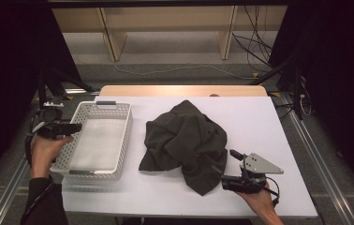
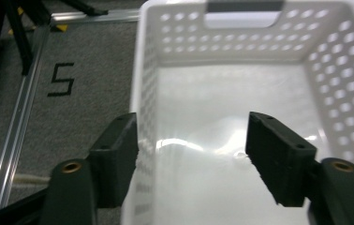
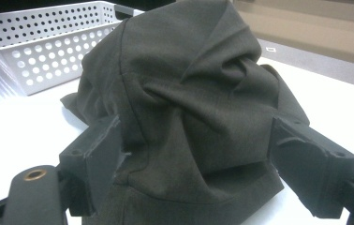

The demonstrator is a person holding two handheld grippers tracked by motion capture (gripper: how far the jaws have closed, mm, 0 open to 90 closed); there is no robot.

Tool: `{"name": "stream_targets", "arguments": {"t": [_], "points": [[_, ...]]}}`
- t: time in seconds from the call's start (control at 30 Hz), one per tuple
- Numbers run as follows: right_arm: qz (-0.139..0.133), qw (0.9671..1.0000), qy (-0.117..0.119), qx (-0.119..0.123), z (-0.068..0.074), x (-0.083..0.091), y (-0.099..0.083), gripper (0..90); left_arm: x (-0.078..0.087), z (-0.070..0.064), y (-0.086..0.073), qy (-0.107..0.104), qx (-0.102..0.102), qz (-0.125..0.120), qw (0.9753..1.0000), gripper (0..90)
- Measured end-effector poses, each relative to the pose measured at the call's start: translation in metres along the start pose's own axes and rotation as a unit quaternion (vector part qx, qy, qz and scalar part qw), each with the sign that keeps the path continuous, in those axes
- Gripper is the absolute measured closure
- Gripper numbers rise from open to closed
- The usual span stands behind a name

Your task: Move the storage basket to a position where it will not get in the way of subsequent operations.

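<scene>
In the high view, a dark grey garment [image 1: 187, 140] lies crumpled in the middle of the white surface [image 1: 259, 117]. Its folds hide what kind of clothing it is. The heap runs from a pointed tip at the far side to a wider lobe at the near side, so the long axis goes near to far, a little slanted to the right at the near end. A white perforated basket [image 1: 121, 136] stands at the left, just beside the garment but apart from it, with its long side also near to far. The left gripper [image 1: 67, 127] is at the basket's left rim. The right gripper [image 1: 225, 180] is at the near right edge of the garment; here I cannot tell the gap of its jaws.

In the left gripper view, the jaws stand wide apart and hold nothing. The basket's left wall [image 2: 147, 93] runs between them, its near part cut off by the frame. A black "5" [image 2: 62, 79] is on the floor.

In the right gripper view, the jaws are wide open on both sides of the garment's near lobe, not closed on it. The cloth hides much of the basket behind.
</scene>
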State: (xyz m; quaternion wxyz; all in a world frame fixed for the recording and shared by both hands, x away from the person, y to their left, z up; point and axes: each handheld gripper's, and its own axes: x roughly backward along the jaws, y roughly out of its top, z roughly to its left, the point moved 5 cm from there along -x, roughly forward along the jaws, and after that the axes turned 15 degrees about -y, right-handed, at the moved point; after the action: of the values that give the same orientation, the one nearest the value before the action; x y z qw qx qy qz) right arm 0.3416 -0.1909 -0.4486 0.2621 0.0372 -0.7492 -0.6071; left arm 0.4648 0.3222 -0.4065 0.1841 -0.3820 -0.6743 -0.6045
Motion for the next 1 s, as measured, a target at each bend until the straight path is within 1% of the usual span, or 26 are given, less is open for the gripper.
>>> {"name": "stream_targets", "arguments": {"t": [0.2,0.23,0.33,0.43,0.53,0.6,0.73,0.8,0.93,1.0], "points": [[0.006,1.0000,0.004,0.001,0.002,0.000,-0.001,19.6,-0.009,-0.035,0.008,-0.033,-0.024,0.000,0.9992,20.3],[0.006,1.0000,0.004,0.002,0.002,0.000,-0.001,19.6,-0.010,-0.040,0.009,-0.039,-0.026,0.002,0.9989,19.3],[0.007,0.9999,0.008,0.003,0.003,0.000,-0.001,19.5,-0.014,-0.056,0.012,-0.052,-0.038,-0.002,0.9979,17.0],[0.010,0.9999,0.010,0.002,0.005,-0.001,-0.001,19.4,-0.018,-0.075,0.014,-0.064,-0.055,-0.003,0.9964,16.0],[0.011,0.9998,0.013,0.005,0.007,-0.001,-0.002,19.3,-0.018,-0.093,0.016,-0.078,-0.070,-0.009,0.9944,15.5],[0.011,0.9998,0.015,0.004,0.008,-0.001,-0.002,19.2,-0.019,-0.103,0.017,-0.092,-0.075,-0.014,0.9928,15.2],[0.014,0.9997,0.020,0.006,0.010,-0.001,-0.002,19.2,-0.021,-0.120,0.017,-0.099,-0.095,-0.022,0.9903,14.5],[0.015,0.9997,0.021,0.005,0.011,-0.001,-0.002,19.1,-0.021,-0.128,0.017,-0.110,-0.102,-0.027,0.9883,14.3],[0.018,0.9996,0.023,0.006,0.011,-0.001,-0.003,19.0,-0.023,-0.143,0.016,-0.137,-0.108,-0.037,0.9840,13.5],[0.019,0.9996,0.022,0.007,0.012,-0.001,-0.003,19.0,-0.025,-0.150,0.015,-0.143,-0.113,-0.036,0.9826,13.1]]}}
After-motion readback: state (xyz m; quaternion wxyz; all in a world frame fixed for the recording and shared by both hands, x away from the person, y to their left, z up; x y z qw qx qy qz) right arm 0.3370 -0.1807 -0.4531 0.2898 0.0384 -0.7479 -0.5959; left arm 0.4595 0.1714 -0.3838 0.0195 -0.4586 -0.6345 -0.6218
